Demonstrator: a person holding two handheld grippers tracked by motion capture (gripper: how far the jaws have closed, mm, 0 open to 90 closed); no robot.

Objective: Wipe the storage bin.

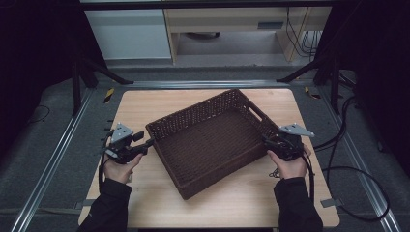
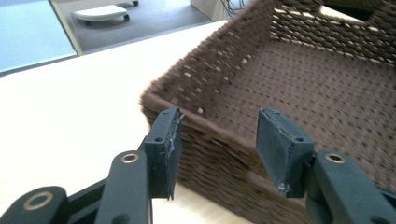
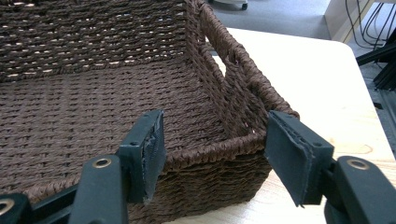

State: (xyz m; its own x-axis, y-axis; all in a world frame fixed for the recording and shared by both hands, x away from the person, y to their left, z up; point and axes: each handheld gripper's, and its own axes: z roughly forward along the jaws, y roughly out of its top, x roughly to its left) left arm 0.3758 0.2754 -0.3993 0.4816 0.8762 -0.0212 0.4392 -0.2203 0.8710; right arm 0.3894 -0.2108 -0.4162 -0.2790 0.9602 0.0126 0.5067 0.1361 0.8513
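Black pads of left gripper (image 2: 217,144) straddle near-left basket (image 1: 212,140) corner, released, not pressing. Right gripper (image 3: 215,154) likewise spread across near-right rim, gripping nothing. Basket sits askew mid-desk (image 1: 145,104), empty. Judged: basket placed; grippers only need to back away.

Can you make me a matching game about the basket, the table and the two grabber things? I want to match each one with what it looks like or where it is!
Things:
1. basket
2. table
3. left gripper
4. right gripper

Matches:
A. light wood, flat
B. open, at the basket's corner by the cut-out handle
C. dark brown, woven, nothing inside
D. open, at the basket's corner on the left side of the high view

Pairs: 1-C, 2-A, 3-D, 4-B
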